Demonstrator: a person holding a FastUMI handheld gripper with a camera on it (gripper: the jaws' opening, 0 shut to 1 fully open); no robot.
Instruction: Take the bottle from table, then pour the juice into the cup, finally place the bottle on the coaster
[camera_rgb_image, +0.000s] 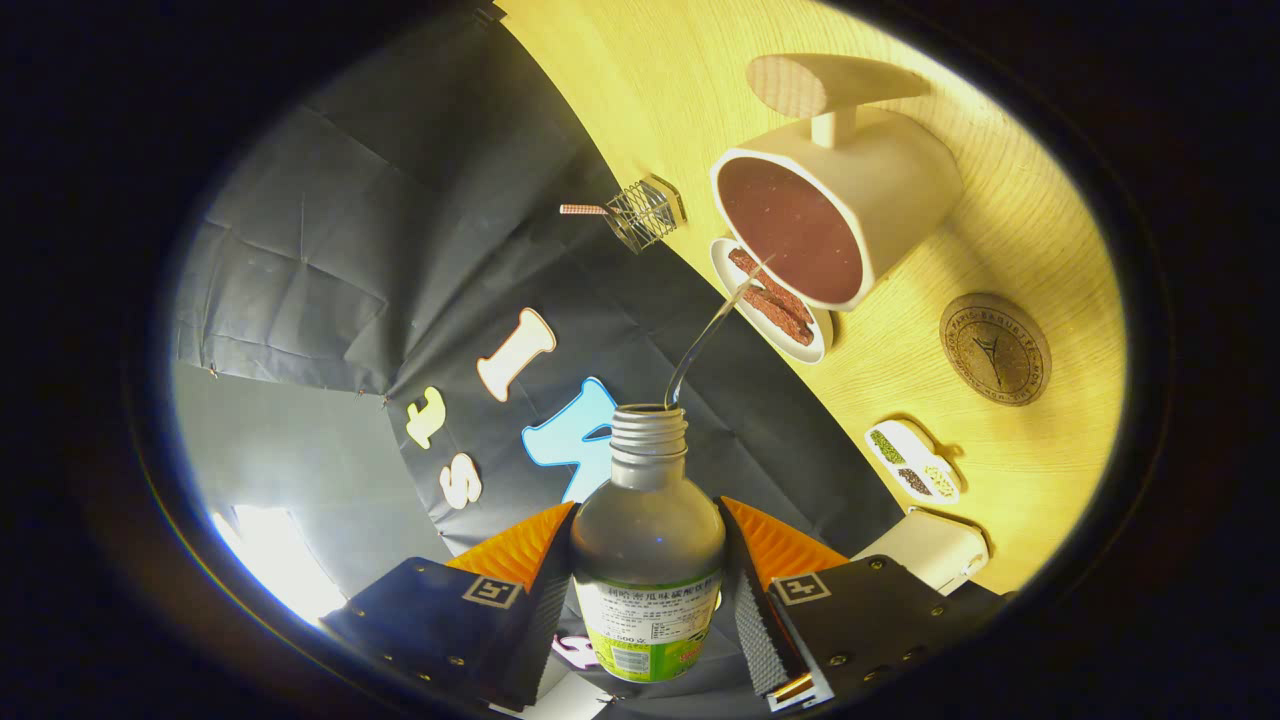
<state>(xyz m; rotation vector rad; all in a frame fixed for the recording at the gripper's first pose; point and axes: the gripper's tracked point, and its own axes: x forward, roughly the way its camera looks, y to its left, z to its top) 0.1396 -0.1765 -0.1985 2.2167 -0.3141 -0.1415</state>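
Pouring step now. Claw (648, 560) squeezed tight on bottle (648, 540), tipped toward cup (835, 205) on table (1000, 450). Juice stream (705, 340) runs into cup. Next: tip bottle back up, set on coaster (994, 348) beside cup.

one bottle (648, 540), one cup (835, 205), one coaster (994, 349), two dishes (775, 315)

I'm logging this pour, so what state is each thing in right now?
Gripper: shut on the bottle.
Bottle: uncapped, tilted, a thin stream leaving its mouth.
Cup: on the table, stream heading into it.
Coaster: bare, beside the cup.
Small plate: holds brown sticks.
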